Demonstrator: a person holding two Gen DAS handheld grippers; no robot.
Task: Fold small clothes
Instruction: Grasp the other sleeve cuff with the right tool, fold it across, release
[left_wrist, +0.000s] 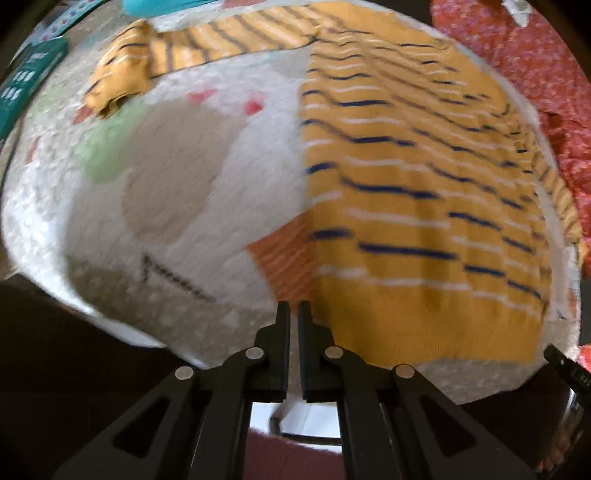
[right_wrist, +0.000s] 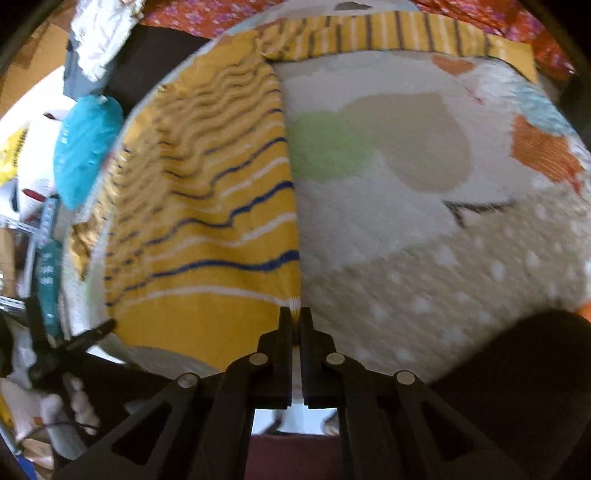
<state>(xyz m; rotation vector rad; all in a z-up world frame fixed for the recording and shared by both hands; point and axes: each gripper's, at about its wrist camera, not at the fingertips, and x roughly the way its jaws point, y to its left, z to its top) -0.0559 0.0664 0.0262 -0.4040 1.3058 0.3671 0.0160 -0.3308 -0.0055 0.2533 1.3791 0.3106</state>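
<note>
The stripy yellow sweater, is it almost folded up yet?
Not yet. The sweater lies spread flat on the rug, one sleeve stretched out. The right gripper pinches its bottom corner. The left gripper looks shut near the other corner. All the folding remains.

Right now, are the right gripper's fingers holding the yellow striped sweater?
Yes, the right gripper is closed on the bottom corner of the yellow striped sweater.
</note>
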